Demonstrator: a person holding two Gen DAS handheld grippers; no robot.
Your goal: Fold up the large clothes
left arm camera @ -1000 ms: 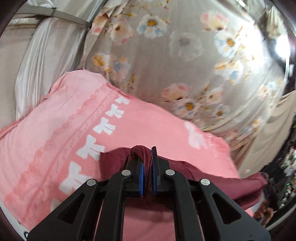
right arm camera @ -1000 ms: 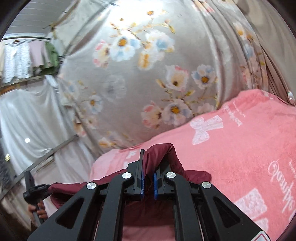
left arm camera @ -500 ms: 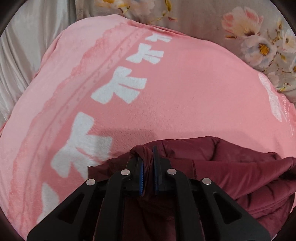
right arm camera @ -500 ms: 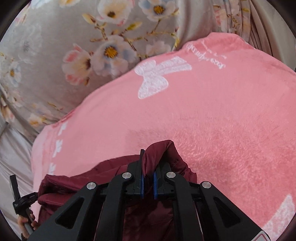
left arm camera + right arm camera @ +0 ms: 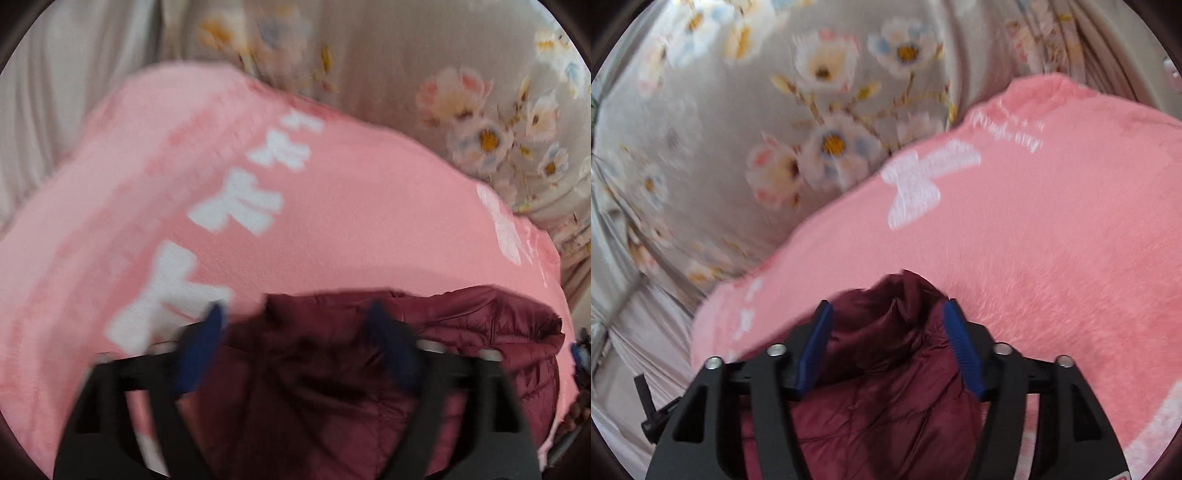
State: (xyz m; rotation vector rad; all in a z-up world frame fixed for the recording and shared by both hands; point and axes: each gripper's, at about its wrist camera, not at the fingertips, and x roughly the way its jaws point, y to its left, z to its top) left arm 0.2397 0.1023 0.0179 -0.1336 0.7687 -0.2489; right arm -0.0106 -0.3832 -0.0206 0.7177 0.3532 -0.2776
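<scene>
Right wrist view shows the puffy maroon quilted jacket (image 5: pixel 886 387) on the pink fleece blanket (image 5: pixel 1052 240), bunched between the right gripper (image 5: pixel 886 343)'s opening blue fingers, stretching sideways to the left gripper (image 5: pixel 295 343), likewise opening astride it.

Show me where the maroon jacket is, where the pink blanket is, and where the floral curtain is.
maroon jacket (image 5: pixel 886 387), right wrist view, quilted fabric between the opening jaws.
pink blanket (image 5: pixel 351 221), left wrist view, plain stretch beside the white bows.
floral curtain (image 5: pixel 827 144), right wrist view, a big flower print.
</scene>
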